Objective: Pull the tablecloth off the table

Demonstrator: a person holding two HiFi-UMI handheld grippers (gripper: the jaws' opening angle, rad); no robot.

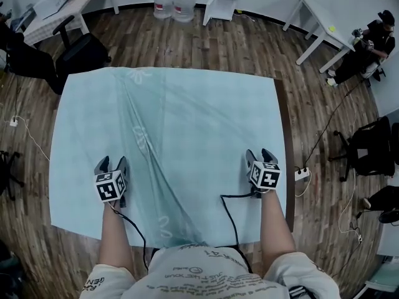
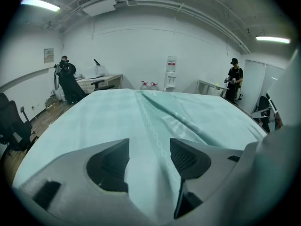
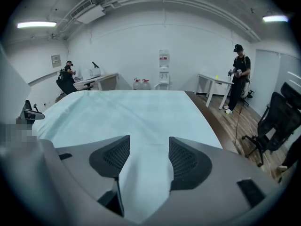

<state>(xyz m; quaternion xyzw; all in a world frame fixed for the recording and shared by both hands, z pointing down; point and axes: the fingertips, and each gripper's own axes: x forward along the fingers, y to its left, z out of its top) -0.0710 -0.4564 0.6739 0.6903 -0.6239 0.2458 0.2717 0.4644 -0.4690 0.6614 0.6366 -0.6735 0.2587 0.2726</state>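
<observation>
A pale blue-green tablecloth [image 1: 199, 117] covers the table, whose brown edge [image 1: 284, 129] shows bare along the right side. A long raised fold [image 1: 144, 148] runs through the cloth from the far left toward the near edge. My left gripper [image 1: 111, 162] hovers low over the near left part of the cloth, jaws open, just left of that fold. My right gripper [image 1: 260, 154] is over the near right part, also open. In the left gripper view the cloth [image 2: 117, 112] and its fold lie between the spread jaws [image 2: 149, 157]. The right gripper [image 3: 149, 154] likewise frames flat cloth [image 3: 136, 112]; nothing is pinched.
Two water jugs [image 1: 174, 2] and a white stand [image 1: 221, 5] are on the floor beyond the table. White desks stand far left [image 1: 62, 5] and far right [image 1: 318, 27], with a seated person [image 1: 373, 48]. Black chairs [image 1: 368, 148] and a power strip [image 1: 302, 174] sit to the right.
</observation>
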